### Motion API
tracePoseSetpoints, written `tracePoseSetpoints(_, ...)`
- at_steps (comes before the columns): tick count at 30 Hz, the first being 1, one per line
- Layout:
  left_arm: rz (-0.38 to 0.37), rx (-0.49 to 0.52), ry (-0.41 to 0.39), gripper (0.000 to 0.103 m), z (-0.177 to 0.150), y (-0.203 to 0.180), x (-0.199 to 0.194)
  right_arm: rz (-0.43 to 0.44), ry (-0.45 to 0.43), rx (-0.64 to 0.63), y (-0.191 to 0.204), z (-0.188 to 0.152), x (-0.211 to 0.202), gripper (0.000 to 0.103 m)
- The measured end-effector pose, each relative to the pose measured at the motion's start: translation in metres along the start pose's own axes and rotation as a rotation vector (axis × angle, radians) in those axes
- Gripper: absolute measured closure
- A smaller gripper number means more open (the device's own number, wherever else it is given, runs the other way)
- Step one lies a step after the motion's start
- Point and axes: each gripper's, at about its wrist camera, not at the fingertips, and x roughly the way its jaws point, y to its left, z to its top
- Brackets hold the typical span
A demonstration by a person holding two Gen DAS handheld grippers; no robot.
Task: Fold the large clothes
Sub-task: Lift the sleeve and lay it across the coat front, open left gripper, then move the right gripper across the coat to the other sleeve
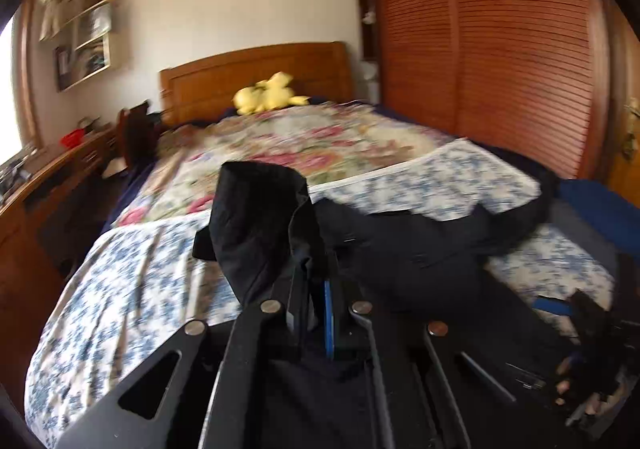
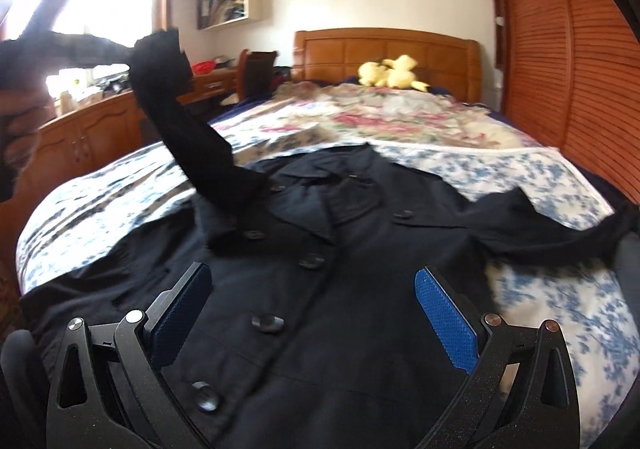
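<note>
The coat (image 2: 320, 289) lies buttoned-side up across the bed's (image 2: 120, 189) foot. The left tool (image 1: 312, 289) pinches its sleeve (image 2: 188, 129), lifted, likely for folding inward; the right tool (image 2: 312, 313) hovers spread above the front.

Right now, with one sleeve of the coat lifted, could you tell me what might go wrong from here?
1. The left gripper pinches only the end of the sleeve, so the fabric could slip out when it is carried across.
2. The right gripper is open above the coat and pins nothing, so the pull may drag the body along the bedspread and crease it.
3. The other sleeve lies bunched, so the fold may end up uneven.
</note>
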Motion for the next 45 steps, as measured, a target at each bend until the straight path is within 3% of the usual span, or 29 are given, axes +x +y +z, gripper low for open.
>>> tracePoseSetpoints(5, -0.048, 0.024, -0.009, 0.1, -0.006, -0.034, -0.016, -0.044, 0.002, 0.047, -0.026, -0.001, -0.014, 0.0)
tracePoseSetpoints(12, -0.073, 0.024, 0.035, 0.094, -0.039, -0.06, -0.026, -0.067, 0.004, 0.058, -0.038, -0.002, -0.027, 0.0)
tracePoseSetpoints(21, -0.112, -0.041, 0.031, 0.065, -0.088, -0.056, -0.054, -0.047, 0.016, 0.04, -0.029, -0.001, -0.028, 0.0)
tracePoseSetpoints(29, -0.045, -0.113, 0.056, 0.057, -0.138, -0.03, -0.074, 0.016, 0.041, 0.029, -0.011, -0.002, -0.017, 0.0)
tracePoseSetpoints(38, 0.058, -0.17, 0.055, 0.053, -0.178, 0.003, -0.093, 0.158, 0.107, -0.037, 0.043, -0.01, 0.005, 0.004)
tracePoseSetpoints(40, 0.067, -0.181, 0.057, 0.053, -0.184, 0.01, -0.096, 0.191, 0.126, -0.059, 0.059, -0.014, 0.011, 0.006)
tracePoseSetpoints(45, 0.098, -0.183, 0.065, 0.053, -0.199, 0.02, -0.101, 0.244, 0.18, -0.13, 0.1, -0.027, 0.027, 0.023)
